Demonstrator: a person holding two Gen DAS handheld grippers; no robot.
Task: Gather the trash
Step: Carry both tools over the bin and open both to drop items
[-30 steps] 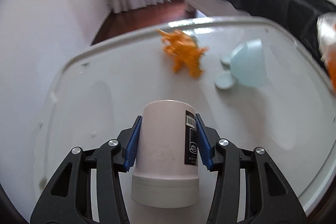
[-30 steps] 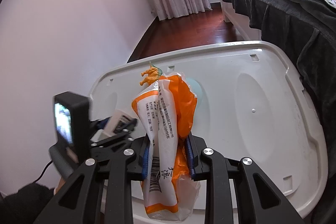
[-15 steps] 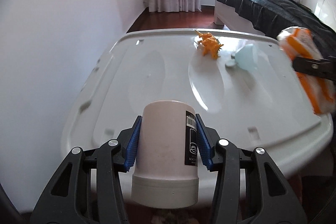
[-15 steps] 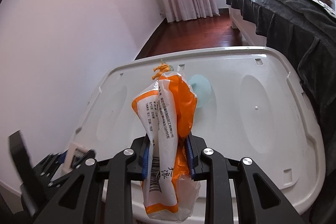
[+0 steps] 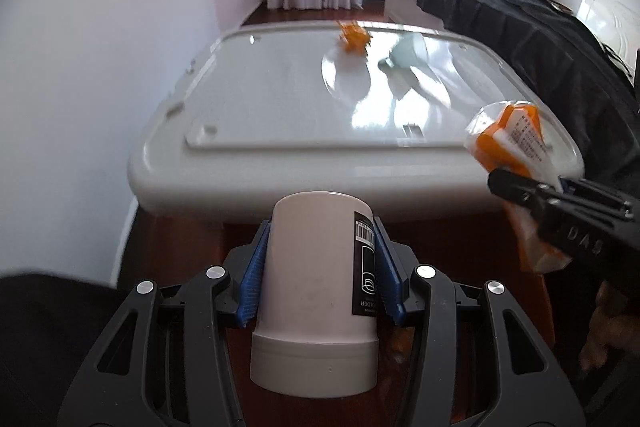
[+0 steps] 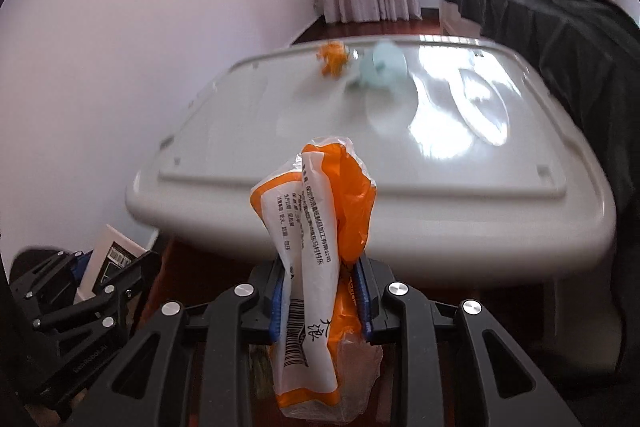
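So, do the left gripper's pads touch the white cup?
Touching. In the left wrist view, both blue pads of the left gripper press against the white cup sides.

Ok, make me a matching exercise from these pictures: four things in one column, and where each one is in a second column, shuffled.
Things:
1. white bottle
2. orange and white wrapper
3. orange toy
4. dark bedspread

Places:
A. standing on the far end of the white lid
B. draped over the bed beside the lid
C. clamped in the left gripper
D. clamped in the right gripper

Pairs: 1-C, 2-D, 3-A, 4-B
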